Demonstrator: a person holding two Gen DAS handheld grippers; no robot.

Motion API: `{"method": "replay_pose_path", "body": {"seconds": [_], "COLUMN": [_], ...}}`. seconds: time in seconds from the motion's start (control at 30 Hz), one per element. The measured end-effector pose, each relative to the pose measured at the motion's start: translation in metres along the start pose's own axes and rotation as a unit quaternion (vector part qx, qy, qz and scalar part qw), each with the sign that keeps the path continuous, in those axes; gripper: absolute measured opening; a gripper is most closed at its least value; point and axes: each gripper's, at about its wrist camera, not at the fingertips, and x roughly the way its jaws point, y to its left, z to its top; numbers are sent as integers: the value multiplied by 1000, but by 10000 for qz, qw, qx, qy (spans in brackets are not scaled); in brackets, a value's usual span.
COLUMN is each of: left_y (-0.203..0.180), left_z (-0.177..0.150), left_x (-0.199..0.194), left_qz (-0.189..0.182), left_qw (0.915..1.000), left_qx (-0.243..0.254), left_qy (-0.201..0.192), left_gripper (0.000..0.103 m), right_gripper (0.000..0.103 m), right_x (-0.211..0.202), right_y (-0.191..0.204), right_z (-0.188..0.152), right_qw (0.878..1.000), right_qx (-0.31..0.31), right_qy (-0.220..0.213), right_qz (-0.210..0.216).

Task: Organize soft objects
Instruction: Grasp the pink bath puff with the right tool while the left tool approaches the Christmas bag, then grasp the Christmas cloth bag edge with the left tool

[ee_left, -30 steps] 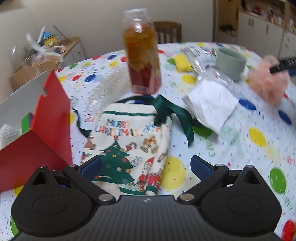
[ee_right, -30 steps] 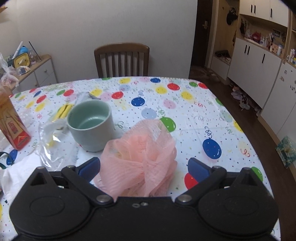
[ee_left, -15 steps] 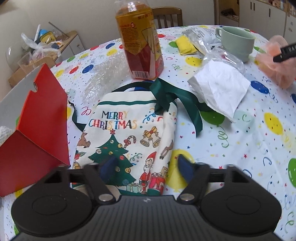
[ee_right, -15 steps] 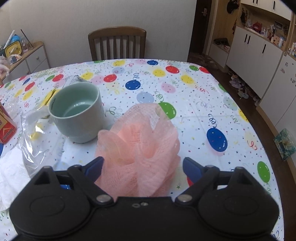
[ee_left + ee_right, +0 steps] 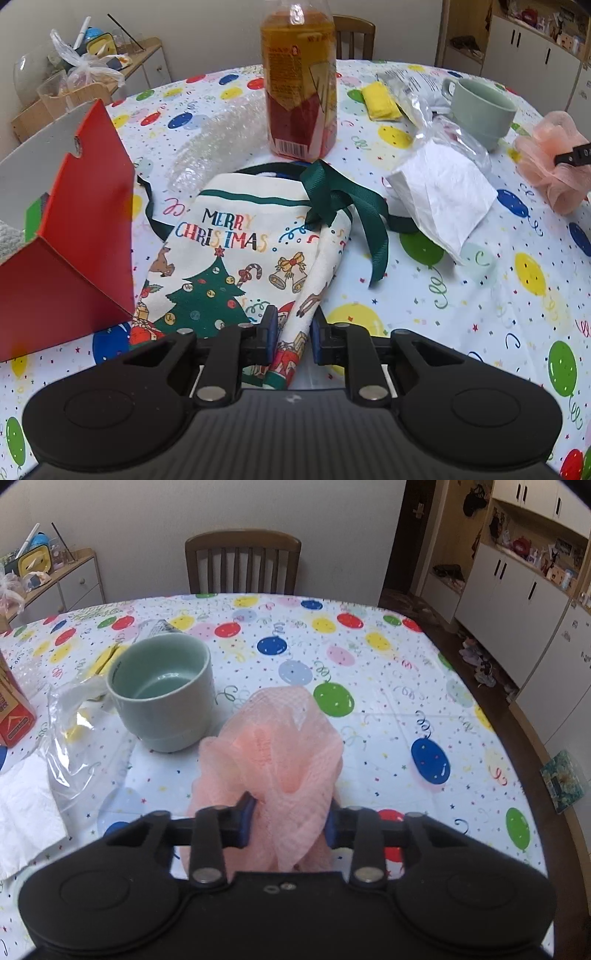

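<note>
Left claw: the left claw [image 5: 291, 334] is closing, its blue pads pinching up a fold at the near edge of the Christmas bag [image 5: 236, 258]; the cloth is bunched into a ridge between the jaws.
Christmas bag: cream fabric printed with "MERRY CHRISTMAS", a tree, bells and a Santa; it lies flat on the tabletop [image 5: 480, 295] just right of the red box [image 5: 74, 240], its green ribbon [image 5: 354, 206] trailing off to the right.
Right claw: the right claw [image 5: 290, 821] is closing on the pink bath pouf [image 5: 273, 753], and the mesh is squeezed narrow between its pads.
Pink bath pouf: it sits on the tabletop just right of the pale green mug [image 5: 162, 694], and its left edge seems to touch the mug's base; from the left wrist view it shows at the far right edge.
Red box: open, tilted, at the left edge of the left wrist view.
Bottle: a tall juice bottle [image 5: 299, 81] stands upright beyond the bag's top edge.
Other items: a white folded napkin [image 5: 443, 195] in crumpled clear plastic lies between the bag and the mug; a yellow sponge [image 5: 380, 101] lies farther back; a wooden chair [image 5: 242, 563] stands at the far side.
</note>
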Motion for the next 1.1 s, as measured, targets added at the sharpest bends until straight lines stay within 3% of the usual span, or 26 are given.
{"method": "replay_pose_path", "body": {"seconds": [0.33,0.7,1.1], "left_y": [14,39,50], "left_z": [12,28,26], "left_x": [-27,-60,-70], "left_qz": [-169,-566,-689], "left_qw": [9989,9935,9949], "left_qx": [-236,-709,-407], "left_qy": [-377,-686,-607], "left_gripper": [13,10,10], "right_gripper": [22,22,22], "right_x": [-44,-121,-160], "right_y": [-9,0,44], "right_z": [-2,-5,-10], "right_qw": [9993,9955,9897], "right_qx": [191,224,-43], "right_qy": [-248,-451,-664], "right_qz": [188,803,1267]}}
